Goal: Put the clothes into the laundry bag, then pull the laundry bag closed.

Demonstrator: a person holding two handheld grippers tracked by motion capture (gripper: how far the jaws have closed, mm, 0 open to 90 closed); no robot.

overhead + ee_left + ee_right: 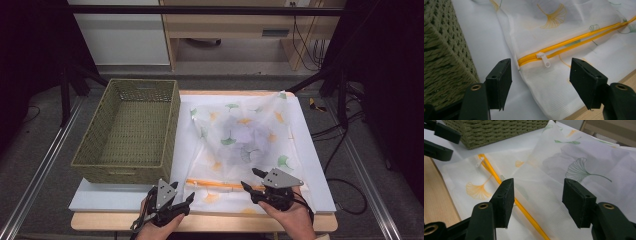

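White table [310,165]: both claws gape; left claw [541,72] view reveals mesh bag's [240,135] zipper pull [545,60].

Overhead forward-down, gripper views close, sharing zipper [543,59]

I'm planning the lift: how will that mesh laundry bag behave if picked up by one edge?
The mesh laundry bag lies wrinkled and flat, so it is probably floppy and will sag. The bundle showing through it would likely slide downward. Its thin sheer fabric may slip from the tongs.
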